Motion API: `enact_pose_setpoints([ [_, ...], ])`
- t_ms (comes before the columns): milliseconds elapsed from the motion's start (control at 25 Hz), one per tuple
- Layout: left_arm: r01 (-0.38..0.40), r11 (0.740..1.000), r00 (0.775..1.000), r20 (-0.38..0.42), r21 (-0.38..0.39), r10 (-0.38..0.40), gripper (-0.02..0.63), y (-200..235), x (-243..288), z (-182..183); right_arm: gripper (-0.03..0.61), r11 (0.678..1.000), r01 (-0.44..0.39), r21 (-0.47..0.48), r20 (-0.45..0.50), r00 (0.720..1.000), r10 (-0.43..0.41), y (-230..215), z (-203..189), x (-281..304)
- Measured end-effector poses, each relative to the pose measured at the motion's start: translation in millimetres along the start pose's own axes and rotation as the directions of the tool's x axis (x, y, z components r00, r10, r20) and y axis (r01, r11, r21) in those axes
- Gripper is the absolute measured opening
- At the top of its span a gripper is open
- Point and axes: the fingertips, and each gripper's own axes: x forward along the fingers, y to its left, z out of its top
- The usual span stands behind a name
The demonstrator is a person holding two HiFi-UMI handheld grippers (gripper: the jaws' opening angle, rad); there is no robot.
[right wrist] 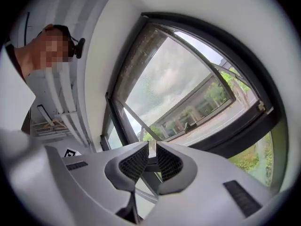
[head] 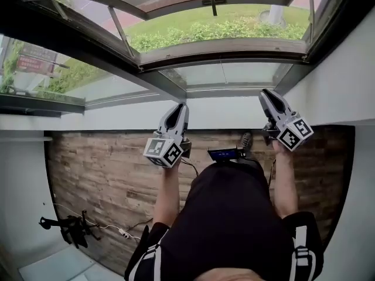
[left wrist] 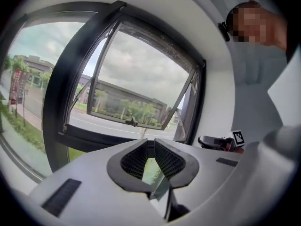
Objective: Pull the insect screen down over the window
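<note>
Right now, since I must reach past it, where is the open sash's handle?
In the head view the handle sits at top centre, on the far rail of the swung-out sash, just above the grass.

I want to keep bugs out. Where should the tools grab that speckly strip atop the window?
Probably its lower edge, from below inside the room, left tool and right tool spaced apart: the speckly strip runs long and thin across the frame top.
</note>
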Motion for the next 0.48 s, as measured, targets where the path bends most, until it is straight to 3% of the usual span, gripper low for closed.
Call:
enact_pose_setpoints([
  [240, 0.111, 0.992, 0.992, 0.067, -0.057, -0.107, 0.052, -3.1, -74.7, -5.6, 0.054, 0.998, 0.054, 0.044, 0.082, 0.995, -0.057, 85.7, -17.5, -54.5],
  [480, 0.189, 0.97, 0.979, 0.11, -0.155, -0.173, 0.052, -22.7, -135.1, -24.0, 0.054, 0.988, 0.137, 0.065, 0.065, 0.988, -0.141, 146.9, -47.4, -118.0],
])
